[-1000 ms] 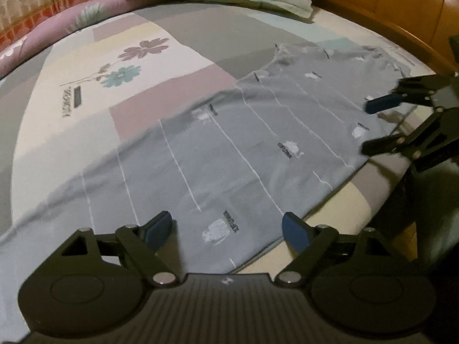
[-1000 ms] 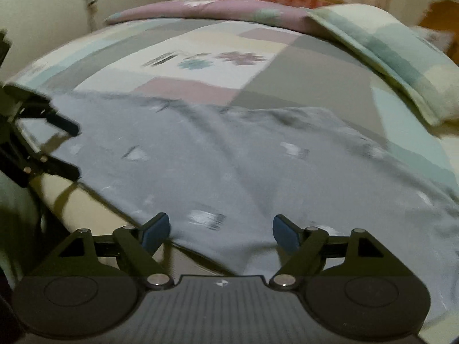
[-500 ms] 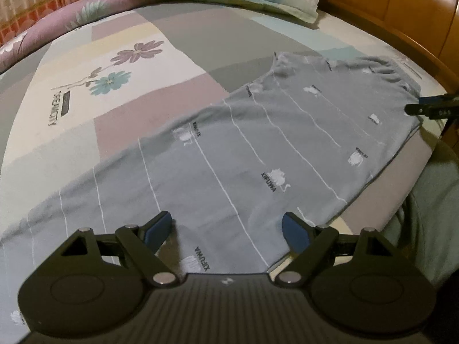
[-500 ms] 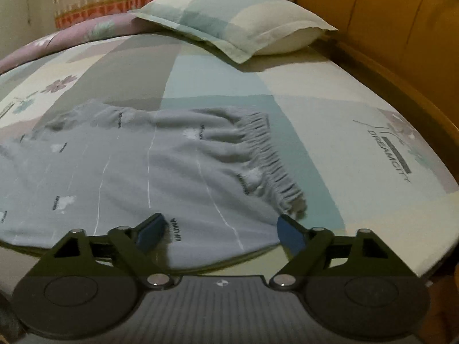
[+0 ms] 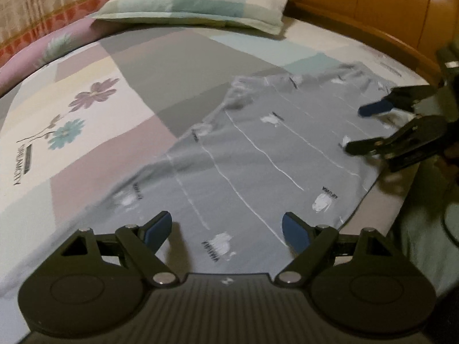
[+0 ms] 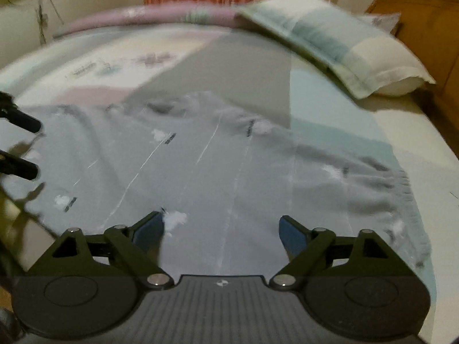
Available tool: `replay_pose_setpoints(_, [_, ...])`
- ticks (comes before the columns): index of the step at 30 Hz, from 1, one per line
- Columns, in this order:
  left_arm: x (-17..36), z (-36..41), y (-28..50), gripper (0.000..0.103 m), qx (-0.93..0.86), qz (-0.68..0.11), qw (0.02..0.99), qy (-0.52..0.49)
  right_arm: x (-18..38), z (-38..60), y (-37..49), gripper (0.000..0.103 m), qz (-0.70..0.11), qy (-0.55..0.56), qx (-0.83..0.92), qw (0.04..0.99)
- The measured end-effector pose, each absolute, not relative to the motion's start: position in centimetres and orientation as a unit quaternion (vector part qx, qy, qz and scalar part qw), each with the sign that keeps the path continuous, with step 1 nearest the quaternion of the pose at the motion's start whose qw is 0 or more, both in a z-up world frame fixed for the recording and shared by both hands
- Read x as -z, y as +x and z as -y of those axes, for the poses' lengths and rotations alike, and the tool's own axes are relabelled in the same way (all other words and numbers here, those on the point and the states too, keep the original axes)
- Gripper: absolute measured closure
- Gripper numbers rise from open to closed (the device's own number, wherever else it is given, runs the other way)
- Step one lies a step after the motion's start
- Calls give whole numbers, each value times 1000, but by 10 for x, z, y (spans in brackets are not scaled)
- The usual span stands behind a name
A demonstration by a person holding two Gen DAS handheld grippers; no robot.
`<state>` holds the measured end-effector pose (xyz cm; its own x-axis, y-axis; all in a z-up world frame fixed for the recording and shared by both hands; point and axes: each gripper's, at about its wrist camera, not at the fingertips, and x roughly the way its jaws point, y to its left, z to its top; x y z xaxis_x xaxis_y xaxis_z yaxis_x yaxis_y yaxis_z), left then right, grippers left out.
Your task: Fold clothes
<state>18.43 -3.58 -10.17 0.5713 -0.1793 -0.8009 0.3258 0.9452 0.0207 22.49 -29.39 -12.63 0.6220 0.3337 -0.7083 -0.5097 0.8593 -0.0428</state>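
A grey garment [image 5: 258,154] with thin white stripes and small printed motifs lies spread flat on a bed [image 5: 178,57], its gathered waistband [image 6: 407,200] beyond and to the right of the right gripper's fingers. The left gripper [image 5: 226,228] hovers over the cloth with fingers spread and nothing between them. The right gripper [image 6: 221,229] has swung back from the waistband end a moment ago to face the middle of the cloth, and its fingers are opening wider, empty. Both seem to be lining up for a first fold, not yet begun. A pillow [image 5: 195,3] lies far ahead by the wooden headboard [image 5: 387,8].
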Motion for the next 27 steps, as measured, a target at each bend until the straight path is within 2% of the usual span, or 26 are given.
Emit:
replay_pose_setpoints(3, [108,37,182,15,144,-443,882,77,125,326,214,2,-376,-114,-214,894])
replay_pose_setpoints(8, [97,31,175,14,142,-437,884,84,110,328,225,4,-392,-93,-207,891])
replay_pose_setpoints(13, [88,21,175,14,99,-431,893,82,89,280,263,4,-352,-49,-222,908])
replay_pose_setpoints(21, [95,-4,170,14,69,-443,890,77,119,170,321,4,-370,-108,-217,897])
replay_pose_setpoints(22, [96,-7,170,14,70,-443,891,77,126,162,326,0,-373,-117,-213,895])
replay_pose_setpoints(27, [107,-21,187,14,71,-446,891,50,129,157,349,0,-369,-95,-213,900])
